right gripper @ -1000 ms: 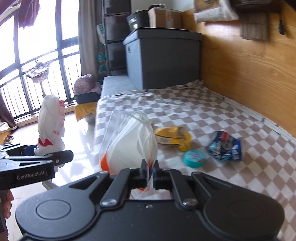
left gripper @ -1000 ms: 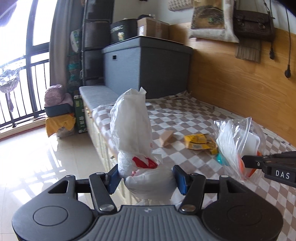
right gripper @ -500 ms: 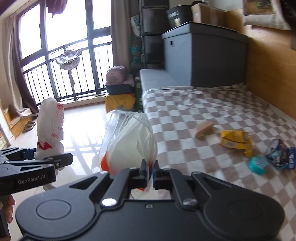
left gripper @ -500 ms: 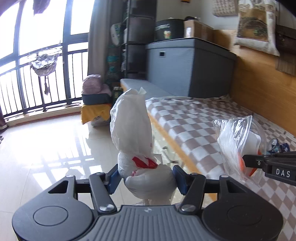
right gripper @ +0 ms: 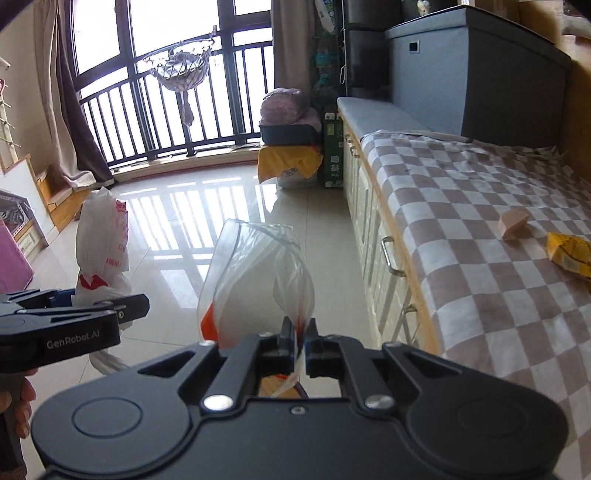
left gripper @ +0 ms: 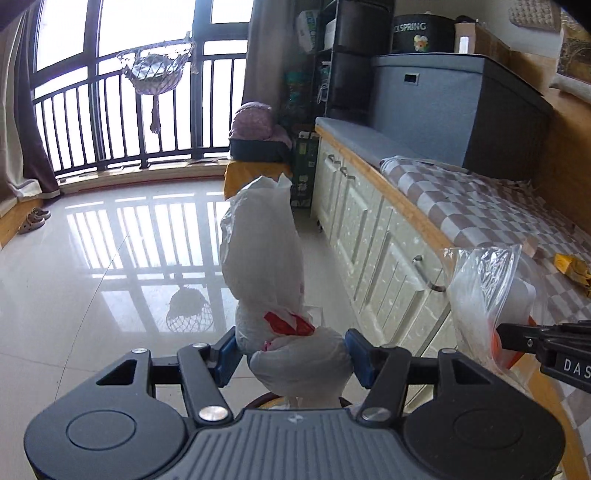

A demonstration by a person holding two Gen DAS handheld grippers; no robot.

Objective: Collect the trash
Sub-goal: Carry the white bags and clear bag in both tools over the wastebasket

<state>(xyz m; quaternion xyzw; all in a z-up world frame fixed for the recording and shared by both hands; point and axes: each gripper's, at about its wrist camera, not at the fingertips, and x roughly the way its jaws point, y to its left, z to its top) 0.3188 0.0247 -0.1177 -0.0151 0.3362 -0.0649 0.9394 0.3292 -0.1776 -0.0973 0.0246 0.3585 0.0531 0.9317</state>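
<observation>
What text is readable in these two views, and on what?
"CKSPRING", first letters cut off: black round box on the grey chest.
"DAS": side of the right gripper.
"GenRobot.AI": side of the left gripper.
Red print on the white plastic bag: too blurred to read.
Green carton and yellow wrapper: print too small to read.

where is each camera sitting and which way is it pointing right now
Left wrist: on the left gripper, angled down over the floor toward the balcony window; its jaws clamp a white bag.
Right wrist: on the right gripper, same heading; jaws pinch a clear bag; a hand shows lower left.
Shared: both bags, the checkered cloth.
</observation>
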